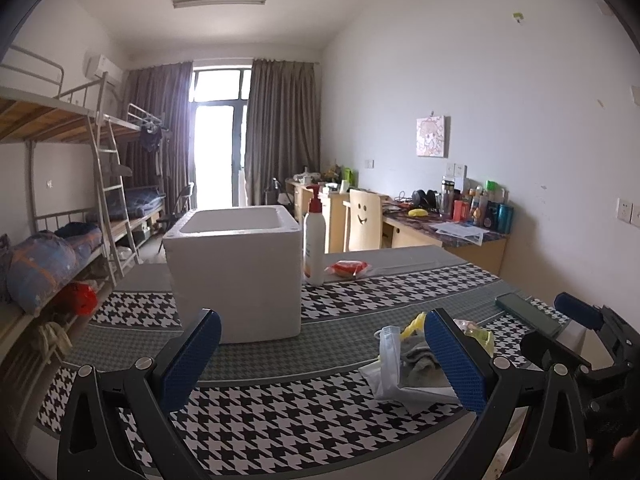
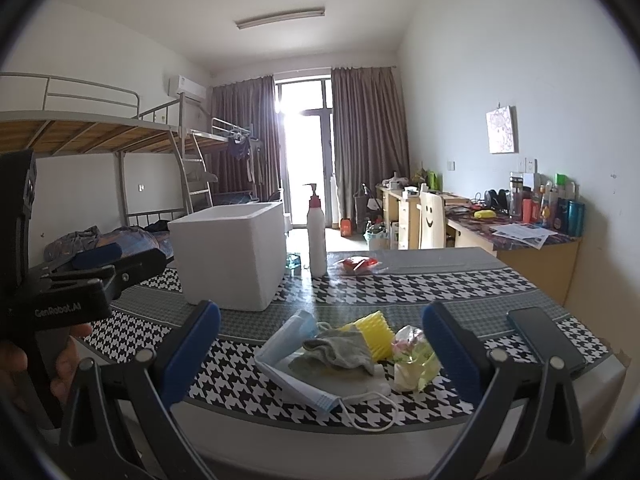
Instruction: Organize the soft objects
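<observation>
A white foam box stands open-topped on the houndstooth-covered worktop; its inside cannot be seen from either camera. Just right of it stands a white pump bottle, and farther right, toward the far edge, lies a red packet in clear wrap.

The soft things lie heaped near the front edge: a blue face mask with its white ear loop trailing forward, a grey sock on top of it, a yellow ridged sponge behind, and a crinkled clear bag at the right. A dark phone lies just beyond the bag.

The right hand-held gripper hangs released, spread wide, with the heap lying between its blue pads and below them, touching neither. The left hand-held gripper is likewise wide open and holds nothing; it points at the foam box, with the heap just inside its right-hand pad.
</observation>
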{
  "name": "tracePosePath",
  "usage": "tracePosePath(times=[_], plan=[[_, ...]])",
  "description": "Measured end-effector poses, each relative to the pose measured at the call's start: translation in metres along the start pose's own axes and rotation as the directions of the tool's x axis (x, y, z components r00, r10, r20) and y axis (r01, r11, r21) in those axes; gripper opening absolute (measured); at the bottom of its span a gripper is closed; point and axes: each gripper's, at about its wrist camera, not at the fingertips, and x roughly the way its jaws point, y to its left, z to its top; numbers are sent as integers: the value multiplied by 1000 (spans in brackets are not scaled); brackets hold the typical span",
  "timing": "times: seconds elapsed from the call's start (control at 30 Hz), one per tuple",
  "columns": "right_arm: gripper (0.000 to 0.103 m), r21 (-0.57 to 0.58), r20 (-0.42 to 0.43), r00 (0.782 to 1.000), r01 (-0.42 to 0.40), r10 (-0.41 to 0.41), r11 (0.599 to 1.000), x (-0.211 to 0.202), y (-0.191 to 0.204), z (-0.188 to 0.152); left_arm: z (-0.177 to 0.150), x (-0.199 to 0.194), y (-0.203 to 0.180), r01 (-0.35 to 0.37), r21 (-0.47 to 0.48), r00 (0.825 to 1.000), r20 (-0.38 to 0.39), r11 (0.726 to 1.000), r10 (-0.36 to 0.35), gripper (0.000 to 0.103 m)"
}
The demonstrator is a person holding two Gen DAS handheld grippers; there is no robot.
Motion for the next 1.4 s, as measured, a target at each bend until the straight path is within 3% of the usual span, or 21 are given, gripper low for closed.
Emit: tracePosePath(times=[0.97,1.4], plan=[[102,15,-24,1000,20,-20,1000,3,-4,3,-4,9,4,13,-10,999,-31,1000,-14,102],[102,26,-97,994,56,-53,998,20,-15,-8,-13,35,-1,54,3,992,-117,999,-53,102]])
